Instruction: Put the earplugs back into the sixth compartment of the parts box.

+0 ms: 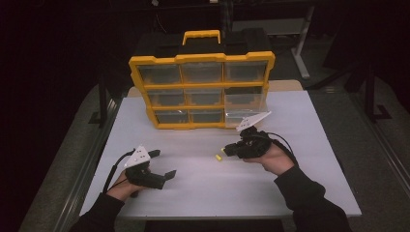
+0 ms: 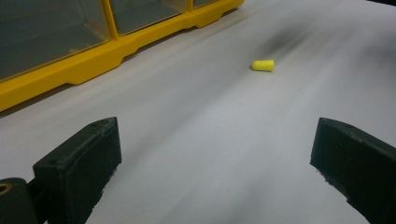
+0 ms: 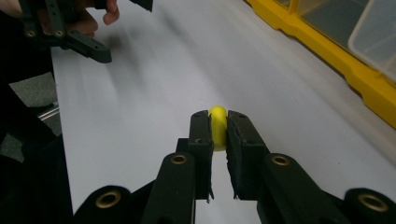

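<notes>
Nearest me, the left hand-held gripper (image 1: pixel 162 166) rests low on the white tabletop (image 1: pixel 193 188) with its jaws spread wide and nothing between them; it looks parked there to keep out of the way while the other hand works, yet it points toward the middle of the tabletop, ready to help if called on.

A little farther in, the right hand-held gripper (image 3: pixel 217 128) is pinching a small yellow earplug (image 3: pixel 217 122); the two black pads press on its flanks and only the rounded tip pokes out past them. The grip sits near the very ends of the jaws, which I take to be how so small a piece is picked cleanly off a flat surface; in the high view the earplug (image 1: pixel 218 157) shows as a yellow speck at the jaw tips, left of the person's right hand, close above the tabletop. It is a short, smooth, bullet-shaped plug, bright yellow, rounded at one end and flared at the other, and it appears soft, likely foam.

Beyond, the yellow organizer case (image 1: pixel 202 92) stands upright at the back of the tabletop; one clear bin (image 1: pixel 244 113) at its lower right sits pulled out, probably the place the earplug is bound for.
</notes>
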The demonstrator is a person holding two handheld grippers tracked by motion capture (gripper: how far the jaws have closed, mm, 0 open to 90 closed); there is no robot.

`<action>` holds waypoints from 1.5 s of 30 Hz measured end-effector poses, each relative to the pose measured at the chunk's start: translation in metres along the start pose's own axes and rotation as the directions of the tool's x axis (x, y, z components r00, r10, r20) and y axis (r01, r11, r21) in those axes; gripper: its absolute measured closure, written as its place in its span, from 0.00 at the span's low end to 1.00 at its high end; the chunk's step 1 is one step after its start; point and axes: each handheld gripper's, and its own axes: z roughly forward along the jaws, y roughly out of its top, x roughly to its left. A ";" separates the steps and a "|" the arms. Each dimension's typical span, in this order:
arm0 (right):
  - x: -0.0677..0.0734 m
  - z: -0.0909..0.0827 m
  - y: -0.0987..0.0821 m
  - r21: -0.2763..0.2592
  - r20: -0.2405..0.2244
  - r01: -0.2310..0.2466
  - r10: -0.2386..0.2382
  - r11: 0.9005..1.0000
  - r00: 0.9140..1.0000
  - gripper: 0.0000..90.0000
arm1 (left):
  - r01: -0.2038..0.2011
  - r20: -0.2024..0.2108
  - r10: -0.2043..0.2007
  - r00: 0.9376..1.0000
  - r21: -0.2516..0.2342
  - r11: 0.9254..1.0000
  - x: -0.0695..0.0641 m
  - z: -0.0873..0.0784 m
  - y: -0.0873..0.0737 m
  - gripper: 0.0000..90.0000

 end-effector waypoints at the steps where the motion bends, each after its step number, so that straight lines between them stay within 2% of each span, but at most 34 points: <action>1: 0.000 -0.002 0.002 0.002 -0.003 0.006 -0.006 1.000 1.000 0.88 | 0.003 -0.001 -0.003 1.000 -0.002 1.000 0.000 0.000 0.000 0.01; 14: 0.000 -0.025 0.020 -0.001 -0.002 0.014 -0.014 1.000 1.000 0.88 | -0.007 -0.002 0.007 1.000 0.007 1.000 0.000 0.000 0.000 0.01; 29: -0.003 -0.054 0.044 -0.010 -0.029 0.015 -0.015 1.000 0.999 0.88 | -0.014 -0.004 0.014 1.000 0.011 1.000 0.000 0.000 -0.001 0.01; 37: -0.008 -0.070 0.060 -0.036 -0.021 0.011 -0.012 0.999 1.000 0.88 | -0.015 -0.003 0.015 1.000 0.015 1.000 0.000 0.001 -0.001 0.01; 45: -0.015 -0.084 0.077 -0.047 0.010 0.017 -0.017 0.999 1.000 0.88 | -0.008 -0.005 0.008 1.000 0.012 1.000 0.000 0.001 -0.001 0.01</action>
